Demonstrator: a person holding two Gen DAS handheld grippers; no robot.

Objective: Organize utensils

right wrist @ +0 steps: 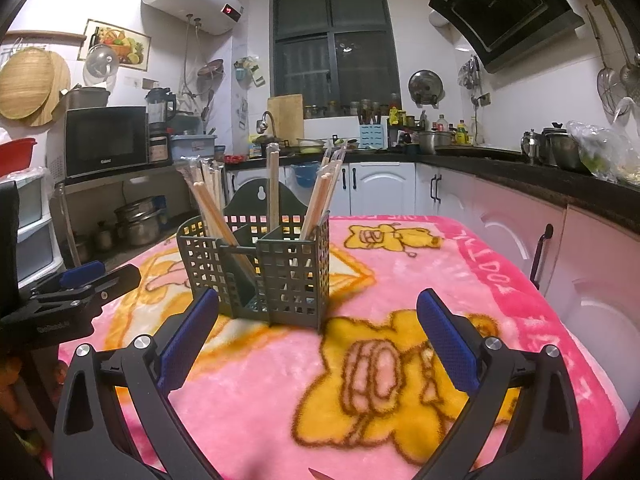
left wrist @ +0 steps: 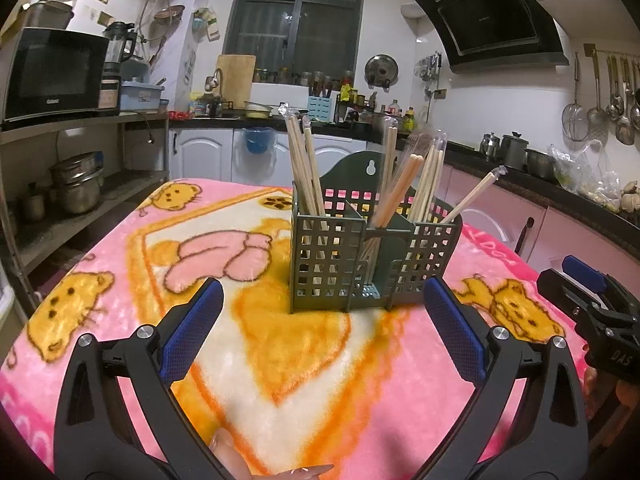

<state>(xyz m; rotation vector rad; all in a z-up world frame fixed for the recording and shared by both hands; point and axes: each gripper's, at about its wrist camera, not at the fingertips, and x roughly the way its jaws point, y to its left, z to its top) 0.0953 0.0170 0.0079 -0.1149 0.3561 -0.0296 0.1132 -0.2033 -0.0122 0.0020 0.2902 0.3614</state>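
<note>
While both claws hang over the blanket with their jaws spread wide and nothing between them, the left claw faces the front of the green utensil holder and the right claw looks at the same holder from its other side. Each has blue ribbed pads on black arms, and neither touches the holder or the sticks. In the left wrist view the right claw shows at the right edge, low over the blanket; in the right wrist view the left claw shows at the left edge in the same way.

Just beyond the fingertips the holder stands upright on a pink blanket with yellow cartoon animals that covers the table. It is a slotted plastic caddy with several compartments and a raised back panel with a hanging hole. Wooden chopsticks stand in it in bunches, leaning outward from the left, middle and right compartments; some have clear wrappers on their tips. One chopstick leans far out to the right.

Farther out lies a kitchen: a black microwave on a shelf to the left, a dark window at the back, a range hood upper right, and ladles hanging on the right wall
</note>
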